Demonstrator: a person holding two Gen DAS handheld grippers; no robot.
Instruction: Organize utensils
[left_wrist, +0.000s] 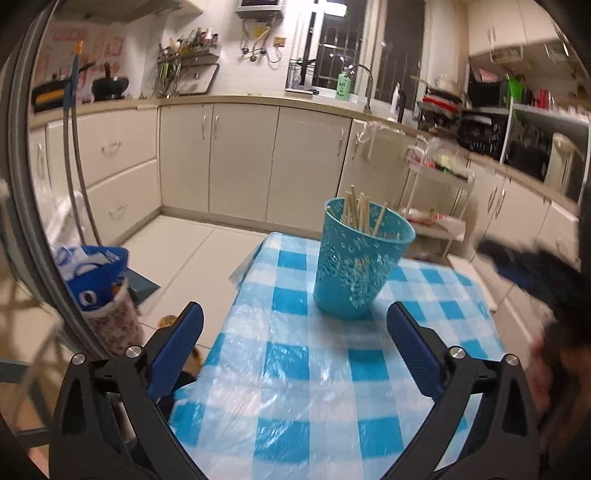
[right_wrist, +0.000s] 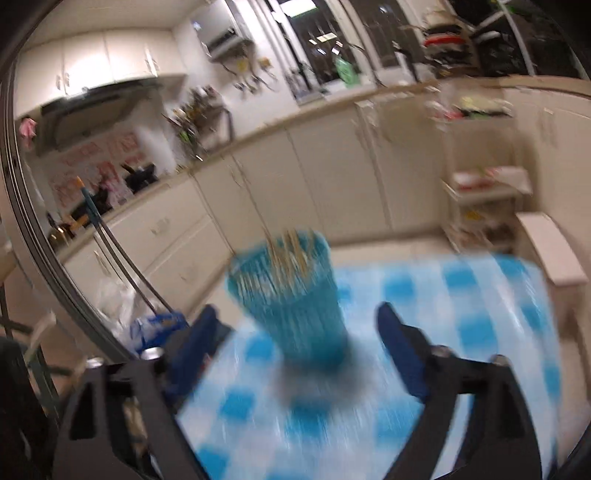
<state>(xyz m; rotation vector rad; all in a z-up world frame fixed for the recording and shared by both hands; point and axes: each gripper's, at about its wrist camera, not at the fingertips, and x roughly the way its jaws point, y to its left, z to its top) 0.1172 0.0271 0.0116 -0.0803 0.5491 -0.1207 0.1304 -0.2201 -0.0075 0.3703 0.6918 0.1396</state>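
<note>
A perforated turquoise plastic basket (left_wrist: 360, 258) of thin wooden chopsticks (left_wrist: 360, 214) is stood upright on the blue-checked plastic tablecloth (left_wrist: 295, 369). Both the left gripper (left_wrist: 295, 325) and right gripper (right_wrist: 295, 325) are held spread and empty. The basket is judged light and tippy, best gripped at its rim.

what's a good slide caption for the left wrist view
Open left gripper faces a teal perforated plastic basket of wooden chopsticks on a blue-checked tablecloth.

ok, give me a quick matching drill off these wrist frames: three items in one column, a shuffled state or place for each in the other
1. wooden chopsticks
2. teal perforated plastic basket
3. left gripper

A. open, holding nothing
B. upright on the blue-and-white checked tablecloth
C. standing inside the container, tips above the rim

Pairs: 1-C, 2-B, 3-A
</note>
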